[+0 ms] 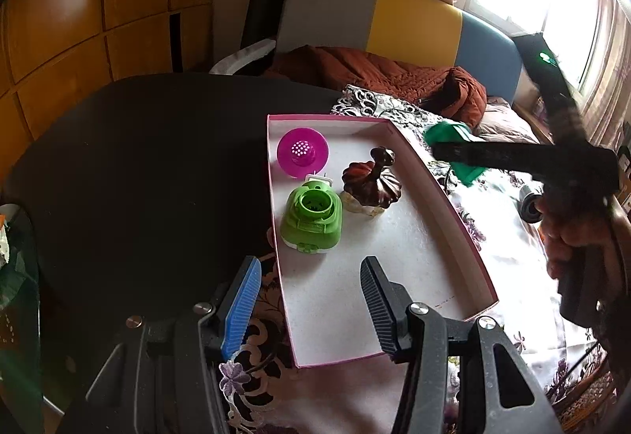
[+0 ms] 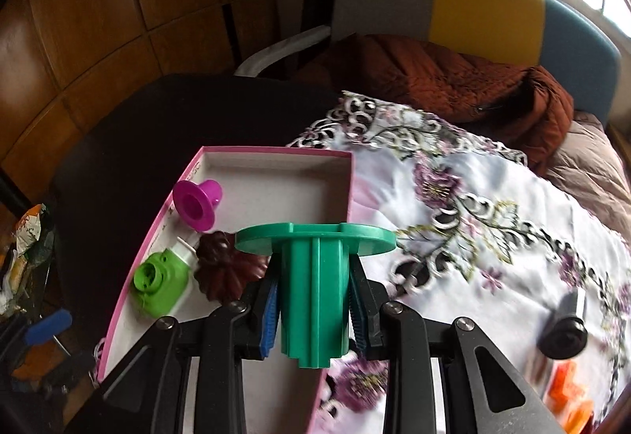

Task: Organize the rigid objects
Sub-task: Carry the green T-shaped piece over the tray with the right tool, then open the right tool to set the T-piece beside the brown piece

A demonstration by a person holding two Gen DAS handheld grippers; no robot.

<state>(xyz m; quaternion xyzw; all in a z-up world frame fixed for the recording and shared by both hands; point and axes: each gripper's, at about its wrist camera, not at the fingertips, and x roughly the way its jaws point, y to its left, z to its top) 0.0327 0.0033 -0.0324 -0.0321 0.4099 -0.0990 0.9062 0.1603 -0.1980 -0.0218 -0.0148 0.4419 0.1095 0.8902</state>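
Note:
A shallow pink-rimmed box (image 1: 441, 193) (image 2: 157, 221) lies on a flowered cloth. Inside it sit a magenta funnel-shaped piece (image 1: 302, 152) (image 2: 197, 203), a light green plug-in device (image 1: 311, 217) (image 2: 161, 282) and a dark brown pumpkin-shaped lid (image 1: 370, 183) (image 2: 226, 270). My left gripper (image 1: 311, 296) hangs open over the box's near end, nothing between its fingers. My right gripper (image 2: 313, 300) is shut on a teal green flanged plastic piece (image 2: 313, 276) (image 1: 449, 136), held above the box's right edge. In the left wrist view that gripper arm comes in from the right, held by a hand (image 1: 568, 232).
A black table surface (image 1: 138, 158) spreads left of the box. On the flowered cloth (image 2: 473, 236) to the right lie a black-and-silver cylinder (image 2: 566, 327) and orange pieces (image 2: 572, 394). A rust quilted jacket (image 2: 453, 79) and a grey-yellow-blue headboard (image 2: 473, 0) are behind.

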